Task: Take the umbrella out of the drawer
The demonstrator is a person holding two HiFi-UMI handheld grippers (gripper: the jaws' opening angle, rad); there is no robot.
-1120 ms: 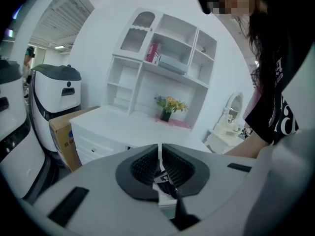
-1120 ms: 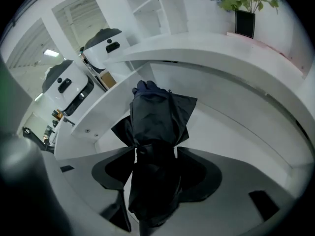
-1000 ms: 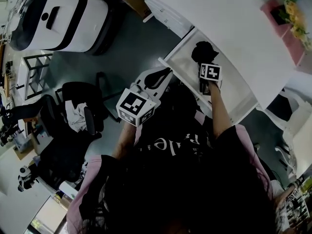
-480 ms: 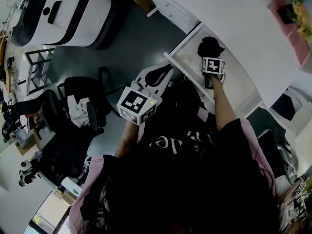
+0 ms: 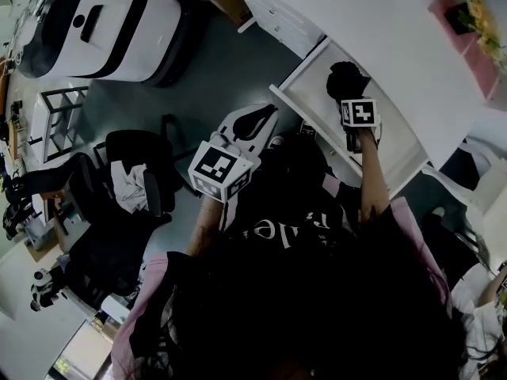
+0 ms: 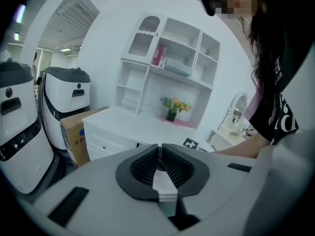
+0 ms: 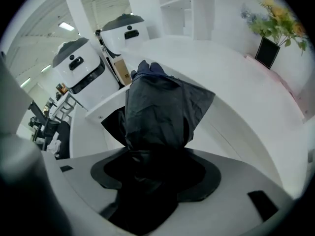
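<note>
- The drawer point(image 5: 313, 101) stands pulled out from under the white counter point(image 5: 380, 22). Its long front rim faces the person and its pale floor is bare on both sides of the right arm.
- The counter's edge runs close along the drawer's inner side, so the free room lies upward and back toward the person.
- Beyond the drawer's left corner lies grey floor point(image 5: 206, 77). A white machine point(image 5: 95, 14) and a black chair point(image 5: 127, 172) stand well apart from the drawer.
- The right gripper point(image 7: 156, 173) is over the drawer. Its jaws are closed on the dark folded umbrella point(image 7: 157, 107), gripping it at the near end.
- The umbrella's bundled fabric reaches away from the jaws, with loose flaps spreading at both sides. It sits over the drawer's inner part, near the counter's edge. Whether its far end touches the drawer cannot be told.
- The left gripper point(image 6: 158, 154) is held beside the drawer's front left corner, clear of it. Its ribbed jaws are pressed together with nothing between them.
</note>
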